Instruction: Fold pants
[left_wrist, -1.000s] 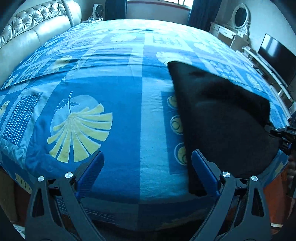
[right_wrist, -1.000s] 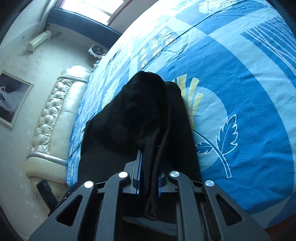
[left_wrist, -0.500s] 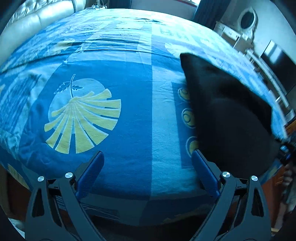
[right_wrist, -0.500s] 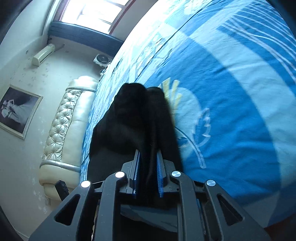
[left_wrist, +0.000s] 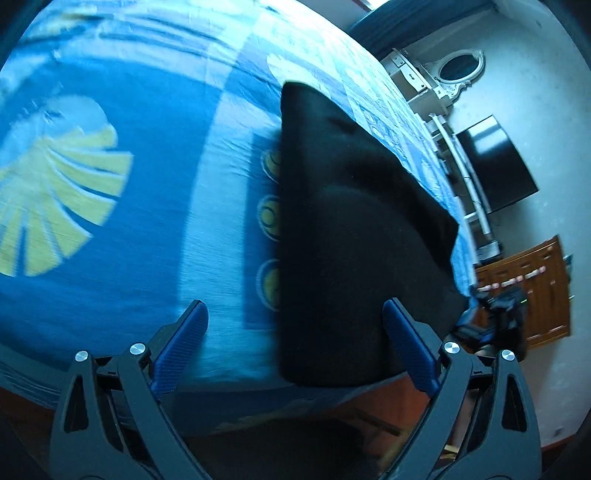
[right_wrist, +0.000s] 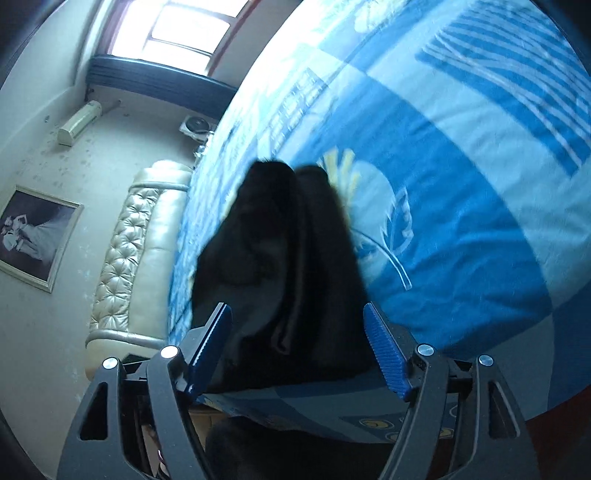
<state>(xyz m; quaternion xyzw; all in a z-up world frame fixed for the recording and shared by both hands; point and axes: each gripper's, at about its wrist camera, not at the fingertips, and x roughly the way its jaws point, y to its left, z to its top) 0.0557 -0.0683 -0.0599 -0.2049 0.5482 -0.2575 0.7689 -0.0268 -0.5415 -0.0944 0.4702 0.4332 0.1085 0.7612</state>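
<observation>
Black pants (left_wrist: 354, 229) lie folded lengthwise on the blue patterned bedspread (left_wrist: 155, 192), near the bed's corner. My left gripper (left_wrist: 293, 349) is open above the bed's near edge, its right pad over the pants' near end, touching nothing. In the right wrist view the pants (right_wrist: 280, 266) stretch away from me. My right gripper (right_wrist: 297, 352) has its jaws opening; the pants' near end lies between the wide-apart pads, which no longer press on it. The right gripper (left_wrist: 498, 317) also shows small at the bed's corner in the left wrist view.
A tufted cream headboard (right_wrist: 129, 266) and a framed picture (right_wrist: 33, 236) line the wall left of the bed. A dark TV screen (left_wrist: 495, 162), white dresser with oval mirror (left_wrist: 454, 70) and a wooden cabinet (left_wrist: 528, 291) stand beyond the bed's far side.
My right gripper has let go of the pants: its jaws were shut on the fabric and now stand wide apart. The left gripper tilted down and rolled, swinging toward the pants.
</observation>
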